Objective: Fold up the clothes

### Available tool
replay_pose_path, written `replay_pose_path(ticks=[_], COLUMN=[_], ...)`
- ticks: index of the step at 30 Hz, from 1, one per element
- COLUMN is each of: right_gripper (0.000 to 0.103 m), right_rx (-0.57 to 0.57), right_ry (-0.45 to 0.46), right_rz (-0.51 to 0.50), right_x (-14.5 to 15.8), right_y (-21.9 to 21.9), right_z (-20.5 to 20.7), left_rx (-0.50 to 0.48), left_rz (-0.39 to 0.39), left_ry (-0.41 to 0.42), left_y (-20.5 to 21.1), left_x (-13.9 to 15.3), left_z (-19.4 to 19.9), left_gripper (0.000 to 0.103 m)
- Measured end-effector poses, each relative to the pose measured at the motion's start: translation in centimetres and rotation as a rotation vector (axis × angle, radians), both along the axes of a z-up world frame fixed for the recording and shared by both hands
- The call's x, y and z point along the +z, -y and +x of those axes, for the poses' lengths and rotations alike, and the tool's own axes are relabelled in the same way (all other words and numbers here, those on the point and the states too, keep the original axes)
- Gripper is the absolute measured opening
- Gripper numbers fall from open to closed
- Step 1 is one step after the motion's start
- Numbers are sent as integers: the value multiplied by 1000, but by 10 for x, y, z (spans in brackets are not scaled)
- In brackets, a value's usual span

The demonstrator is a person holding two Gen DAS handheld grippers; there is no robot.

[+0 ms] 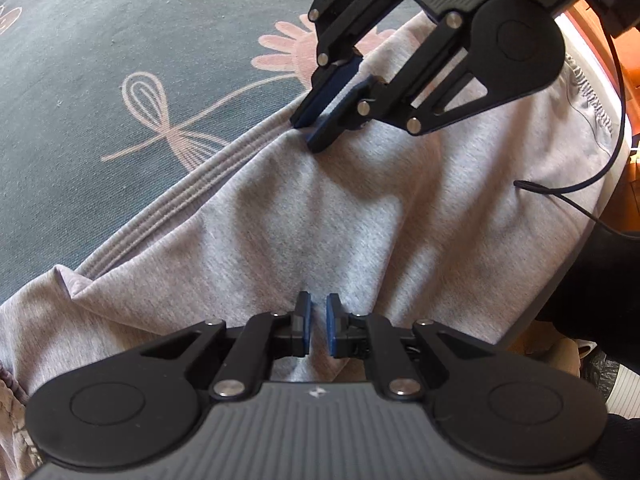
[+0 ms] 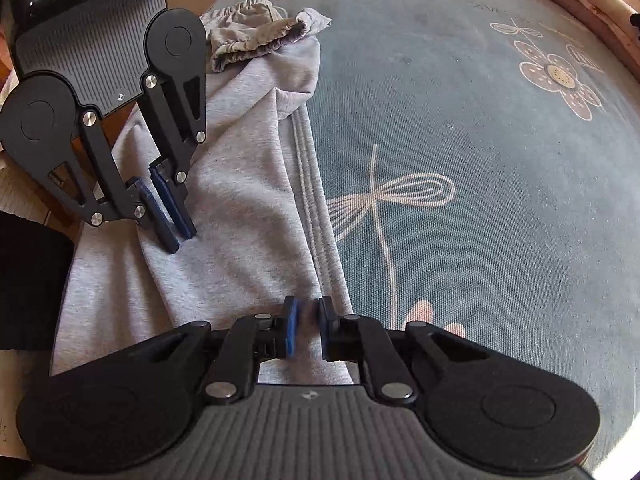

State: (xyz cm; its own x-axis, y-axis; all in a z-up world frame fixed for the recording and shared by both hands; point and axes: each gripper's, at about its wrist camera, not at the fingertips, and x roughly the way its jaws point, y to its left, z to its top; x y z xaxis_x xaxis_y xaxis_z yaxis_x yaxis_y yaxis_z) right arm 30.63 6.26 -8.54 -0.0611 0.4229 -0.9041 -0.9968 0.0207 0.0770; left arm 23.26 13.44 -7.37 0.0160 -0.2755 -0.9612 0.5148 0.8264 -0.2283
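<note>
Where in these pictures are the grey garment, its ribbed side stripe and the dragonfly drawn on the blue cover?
grey garment (image 1: 340,216), left wrist view, on its flat middle.
ribbed side stripe (image 2: 316,208), right wrist view, midway along the ribs.
dragonfly (image 2: 396,196), right wrist view, on its wings.

Garment (image 1: 320,208): spread on patterned cloth (image 1: 100,60), along its near edge.
Striped side seam (image 2: 316,216): toward cloth's open middle.
Elastic waistband (image 2: 256,36): bunched at the garment's far end in the right wrist view.
</note>
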Motion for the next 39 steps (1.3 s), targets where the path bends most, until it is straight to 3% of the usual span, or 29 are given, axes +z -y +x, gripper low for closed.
replay_pose_path(ticks=[5, 8, 10, 11, 12, 13, 16, 20, 23, 27, 32, 35, 37, 39], right_gripper=[20, 38, 40, 39, 27, 4, 2, 2, 2, 14, 18, 29, 42, 43], right_rx=[45, 93, 99, 89, 78, 67, 23, -17, -33, -57, -82, -32, -16, -13], right_ry=[12, 23, 28, 29, 34, 30, 35, 97, 92, 57, -48, -83, -131, -190], right_rz=[-11, -15, -18, -21, -24, -29, -5, 32, -3, 6, 109, 144, 158, 157], right_x=[-4, -5, -5, -4, -3, -2, 7, 18, 5, 9, 29, 25, 20, 11], right_y=[-8, -15, -19, -20, -21, -21, -19, -19, -22, -24, -40, -67, -84, -100], right_z=[-4, -11, -15, -15, -15, -14, -11, -11, -12, -10, 5, 8, 10, 14], left_rx=[-7, -33, -43, -39, -34, -26, 33, 69, 98, 134, 150, 152, 160, 175], left_rz=[7, 23, 31, 33, 34, 35, 47, 79, 114, 119, 99, 89, 68, 57], left_ry=[18, 36, 48, 52, 55, 55, 63, 141, 144, 137, 134, 126, 122, 117], left_y=[1, 13, 18, 19, 20, 21, 19, 15, 11, 7, 5, 7, 11, 8], left_x=[4, -4, -7, -6, -6, -5, 2, 12, 6, 7, 15, 12, 5, 4], left_z=[-7, -4, -4, -5, -7, -8, -8, -3, 4, 4, -9, -20, -27, -29], left_gripper=[9, 9, 9, 9, 9, 9, 13, 20, 24, 24, 27, 27, 27, 27])
